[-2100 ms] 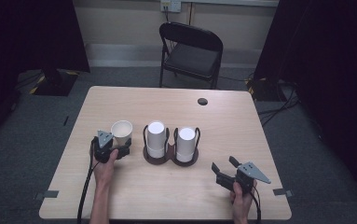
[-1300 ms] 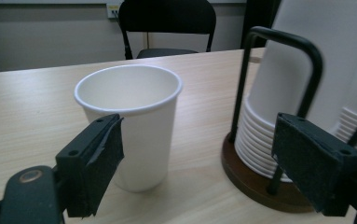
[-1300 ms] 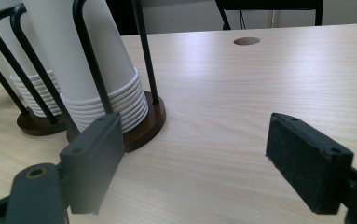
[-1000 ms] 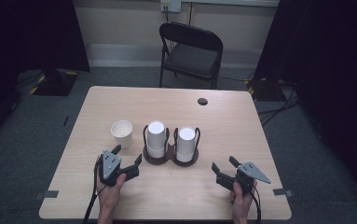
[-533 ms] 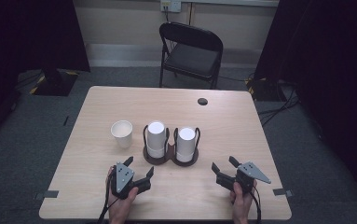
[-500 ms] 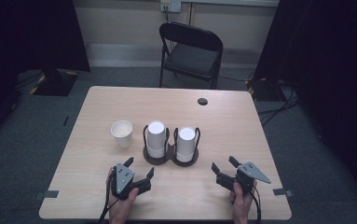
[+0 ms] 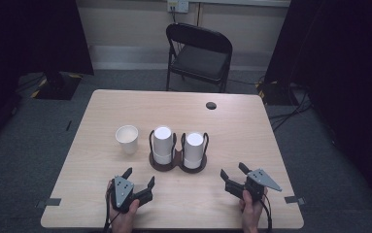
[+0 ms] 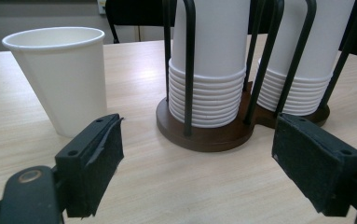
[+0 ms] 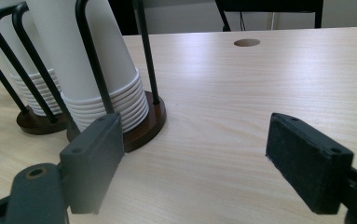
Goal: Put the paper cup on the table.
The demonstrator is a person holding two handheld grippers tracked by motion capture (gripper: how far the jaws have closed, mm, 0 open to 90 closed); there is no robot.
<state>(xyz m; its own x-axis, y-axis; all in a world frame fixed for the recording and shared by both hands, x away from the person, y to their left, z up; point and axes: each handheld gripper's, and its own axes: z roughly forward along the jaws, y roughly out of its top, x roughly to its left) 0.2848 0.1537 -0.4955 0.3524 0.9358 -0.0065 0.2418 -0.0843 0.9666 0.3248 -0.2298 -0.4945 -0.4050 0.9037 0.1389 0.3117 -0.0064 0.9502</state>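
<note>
Two hand-held grippers, left [image 7: 139, 178] and right [image 7: 233, 172], gape empty.

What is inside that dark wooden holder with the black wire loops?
The holder carries two stacks of white paper cups, upside down, one per ring. Whether anything sits under the stacks is hidden.

Counter: pale wood-grain top [image 7: 251, 131], rectangular with rounded corners, standing on grey carpet.
Cup holder: dark brown two-ring base with black wire uprights [image 7: 177, 162], near the middle of the counter; this is the landmark.
Stacks: two stacks of white paper cups, upside down, one in each ring of the cup holder [image 7: 163, 144] [image 7: 194, 149].
Single cup: white paper cup [image 7: 126, 139], upright and open, just beside the cup holder on its left, apart from it.
Hole: small dark round hole [image 7: 211, 105] in the counter, beyond the cup holder toward the far right.
</note>
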